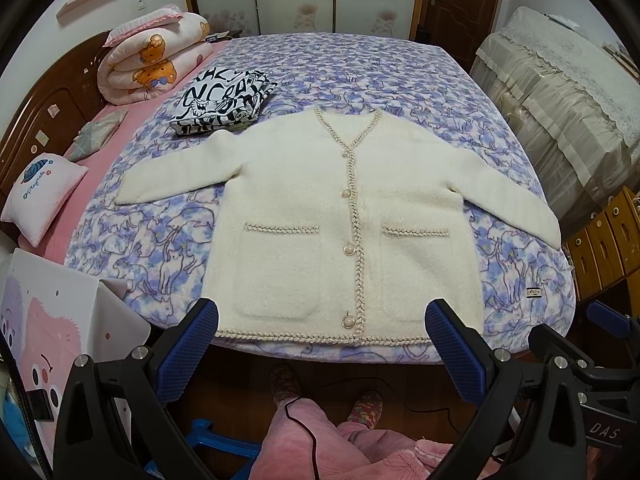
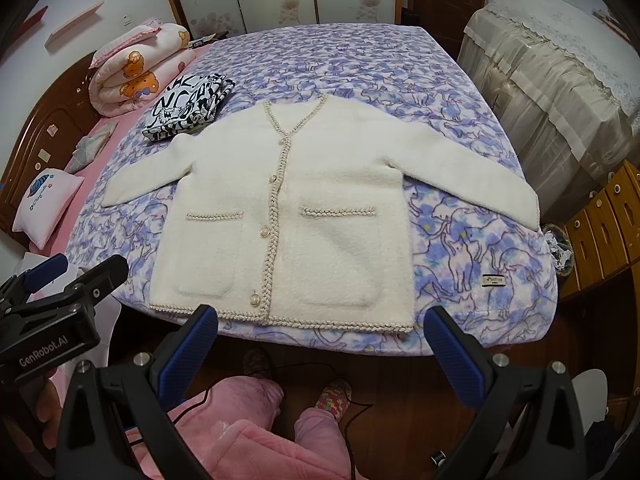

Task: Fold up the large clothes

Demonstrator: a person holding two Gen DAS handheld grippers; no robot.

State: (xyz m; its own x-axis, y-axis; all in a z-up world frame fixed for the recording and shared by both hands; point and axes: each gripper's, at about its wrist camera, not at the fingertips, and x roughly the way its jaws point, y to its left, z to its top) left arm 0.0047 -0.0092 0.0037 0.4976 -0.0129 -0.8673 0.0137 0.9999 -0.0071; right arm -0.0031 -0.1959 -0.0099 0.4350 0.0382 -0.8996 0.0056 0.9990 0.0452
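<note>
Both hand-held grippers, the left hand-held gripper (image 1: 322,344) and the right hand-held gripper (image 2: 322,344), hang spread wide and empty off the near edge of the bed (image 1: 360,60). The cream cardigan (image 1: 340,216) lies flat and buttoned on the blanket, sleeves out to both sides, so no fold has begun. A black-and-white garment (image 1: 222,104) sits folded beyond it, apparently finished.

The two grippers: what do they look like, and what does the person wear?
Both the left gripper and the right gripper have black frames with silver bolts and blue textured pads on the jaws. One side reads "GenRobot.AI". The person wears fluffy pink clothing and multicoloured knitted slippers.
</note>
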